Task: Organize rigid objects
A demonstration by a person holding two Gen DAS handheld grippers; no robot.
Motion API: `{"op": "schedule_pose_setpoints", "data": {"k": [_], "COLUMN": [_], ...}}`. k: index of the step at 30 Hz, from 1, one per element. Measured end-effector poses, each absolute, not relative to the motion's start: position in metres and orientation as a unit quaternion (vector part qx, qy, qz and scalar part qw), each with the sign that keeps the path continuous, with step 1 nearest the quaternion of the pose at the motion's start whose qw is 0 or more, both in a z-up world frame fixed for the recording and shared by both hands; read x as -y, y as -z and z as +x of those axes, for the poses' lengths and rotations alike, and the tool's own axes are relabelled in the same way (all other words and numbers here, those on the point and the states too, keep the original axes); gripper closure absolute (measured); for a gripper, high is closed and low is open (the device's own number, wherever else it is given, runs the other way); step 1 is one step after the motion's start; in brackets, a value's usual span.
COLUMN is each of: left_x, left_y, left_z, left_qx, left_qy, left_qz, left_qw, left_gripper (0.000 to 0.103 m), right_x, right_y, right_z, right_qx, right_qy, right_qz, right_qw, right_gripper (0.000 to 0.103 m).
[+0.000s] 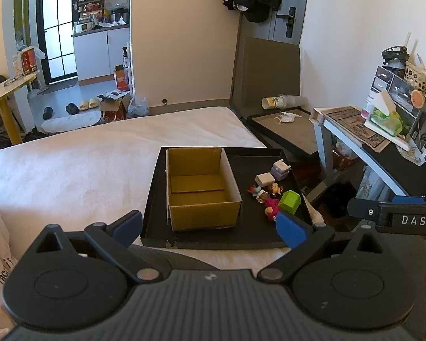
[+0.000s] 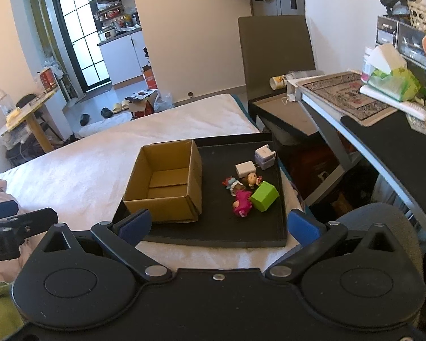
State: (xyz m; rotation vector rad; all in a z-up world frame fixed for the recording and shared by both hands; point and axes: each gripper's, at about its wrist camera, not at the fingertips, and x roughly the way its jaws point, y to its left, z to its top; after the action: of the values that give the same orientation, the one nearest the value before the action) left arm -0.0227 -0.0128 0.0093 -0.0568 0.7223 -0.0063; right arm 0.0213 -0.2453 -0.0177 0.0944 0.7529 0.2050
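A black tray [image 1: 252,236] [image 2: 213,237] lies on a white bed. An empty open cardboard box [image 1: 201,187] [image 2: 164,182] stands in its left half. To the box's right lie a green block [image 1: 289,201] [image 2: 264,196], a pink figure [image 1: 271,207] [image 2: 242,203], small toy figures [image 1: 258,191] [image 2: 233,183], a white charger [image 1: 264,179] [image 2: 245,169] and a lilac-white block [image 1: 281,167] [image 2: 265,157]. My left gripper [image 1: 210,224] is open in front of the tray's near edge, holding nothing. My right gripper [image 2: 220,226] is open too, empty, also short of the tray.
The white bed [image 1: 85,164] [image 2: 99,153] spreads to the left and beyond the tray. A desk [image 1: 363,142] [image 2: 355,108] with a tissue pack, drawers and clutter stands at the right. A low dark table [image 1: 286,133] sits behind the tray. The other gripper's tip [image 1: 389,213] [image 2: 17,221] shows at each view's edge.
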Motion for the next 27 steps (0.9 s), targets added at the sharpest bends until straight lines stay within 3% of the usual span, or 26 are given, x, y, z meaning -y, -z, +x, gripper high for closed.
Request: {"op": "schedule_pose_setpoints", "data": {"k": [27], "left_x": [0.0151], "left_y": [-0.0102], "left_z": [-0.0249], "left_qx": [-0.35], "left_qy": [0.009], "left_qz": [-0.019], "left_qw": [0.937], "left_gripper": [0.003], "right_x": [0.2445], "right_y": [0.0202], "right_z": [0.0178], "right_qx": [-0.364], "right_qy": [-0.087], "right_qz": [0.036], "right_qw": [0.927], "right_gripper": [0.0]}}
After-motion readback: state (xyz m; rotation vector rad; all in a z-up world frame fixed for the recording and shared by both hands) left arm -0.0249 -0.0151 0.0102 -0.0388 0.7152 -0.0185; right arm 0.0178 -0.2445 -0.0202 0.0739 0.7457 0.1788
